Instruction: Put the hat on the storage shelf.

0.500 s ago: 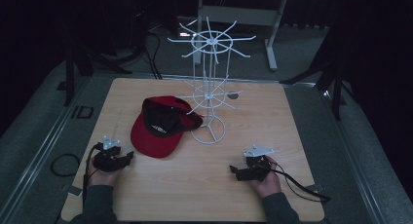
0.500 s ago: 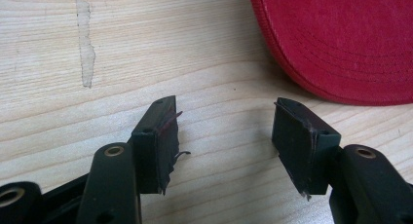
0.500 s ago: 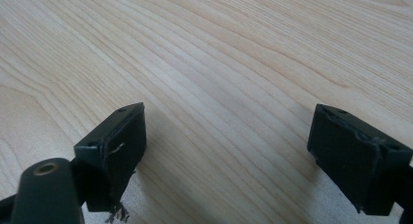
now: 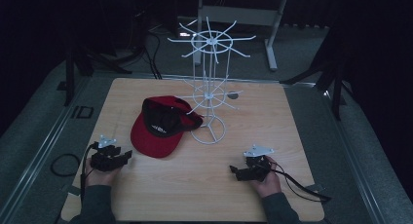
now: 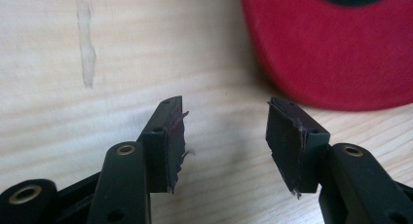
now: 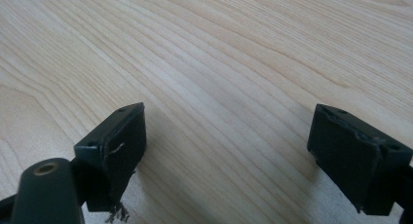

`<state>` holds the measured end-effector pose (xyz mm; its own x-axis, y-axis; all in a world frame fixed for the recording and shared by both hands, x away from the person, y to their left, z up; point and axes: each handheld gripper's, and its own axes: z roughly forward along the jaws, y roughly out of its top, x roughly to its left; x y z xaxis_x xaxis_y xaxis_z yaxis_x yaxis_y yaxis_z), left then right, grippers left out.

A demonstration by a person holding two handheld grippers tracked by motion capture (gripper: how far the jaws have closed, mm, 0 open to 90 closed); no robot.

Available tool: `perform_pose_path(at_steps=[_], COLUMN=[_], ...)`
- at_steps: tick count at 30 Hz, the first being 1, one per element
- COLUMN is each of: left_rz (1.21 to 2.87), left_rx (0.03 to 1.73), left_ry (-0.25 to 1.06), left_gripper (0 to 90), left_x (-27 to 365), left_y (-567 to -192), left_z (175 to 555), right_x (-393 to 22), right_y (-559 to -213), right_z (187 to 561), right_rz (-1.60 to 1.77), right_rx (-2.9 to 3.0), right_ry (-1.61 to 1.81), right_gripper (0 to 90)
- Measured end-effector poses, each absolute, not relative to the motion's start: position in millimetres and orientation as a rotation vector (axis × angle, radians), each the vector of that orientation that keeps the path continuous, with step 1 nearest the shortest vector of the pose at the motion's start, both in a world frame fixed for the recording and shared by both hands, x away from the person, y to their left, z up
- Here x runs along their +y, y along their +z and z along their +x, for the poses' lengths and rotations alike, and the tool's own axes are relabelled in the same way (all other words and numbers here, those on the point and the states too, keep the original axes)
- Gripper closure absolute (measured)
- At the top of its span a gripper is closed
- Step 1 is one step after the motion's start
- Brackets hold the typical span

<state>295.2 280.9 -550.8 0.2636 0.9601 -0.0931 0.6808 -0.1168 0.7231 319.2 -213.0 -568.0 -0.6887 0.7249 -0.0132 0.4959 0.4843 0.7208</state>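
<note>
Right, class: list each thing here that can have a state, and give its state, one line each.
Red cap: lying upside down on the table, brim toward the person, held by nothing.
White wire rack: upright, its hooks bare.
Left gripper: jaws open, nothing between them, just short of the cap's brim.
Right gripper: jaws open wide over bare wood.
Table: wooden top, carrying the cap and rack.

The high view looks forward and down from the person's side over the whole table. The left gripper view sits low over the wood, close behind its tongs, facing the red cap that the high view shares. The right gripper view skims bare table.
</note>
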Motion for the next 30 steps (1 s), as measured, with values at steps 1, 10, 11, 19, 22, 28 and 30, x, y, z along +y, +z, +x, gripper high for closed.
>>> perform_pose_path(at_steps=[1, 10, 11, 19, 22, 28, 30], left_rz=[1.866, 1.815, 1.815, 1.851, 1.87, 1.914, 1.92], left_rx=[1.471, 1.391, 1.391, 1.388, 1.403, 1.407, 1.404], left_ry=[0.544, 0.661, 0.661, 0.616, 0.571, 0.454, 0.455], left_gripper=[48.8, 53.9, 55.1, 63.5, 62.5, 58.0, 58.0], left_x=[280.8, 279.4, 279.4, 277.8, 276.6, 275.0, 274.1], left_y=[-547.1, -507.9, -507.9, -498.4, -502.1, -517.0, -518.5], left_z=[295.7, 319.3, 319.3, 349.6, 358.6, 374.8, 375.8], right_x=[-212.9, -213.0, -213.0, -212.8, -212.8, -212.8, -212.8], right_y=[-568.0, -567.9, -567.9, -567.8, -567.8, -567.8, -567.8], right_z=[319.2, 319.2, 319.2, 318.9, 318.9, 319.0, 319.0], right_rz=[1.031, 1.031, 1.031, 1.034, 1.035, 1.035, 1.035], right_rx=[2.417, 2.419, 2.419, 2.42, 2.419, 2.42, 2.42], right_ry=[1.021, 1.021, 1.021, 1.02, 1.02, 1.02, 1.021], right_gripper=[14.0, 13.9, 13.9, 14.0, 14.0, 14.0, 14.0])
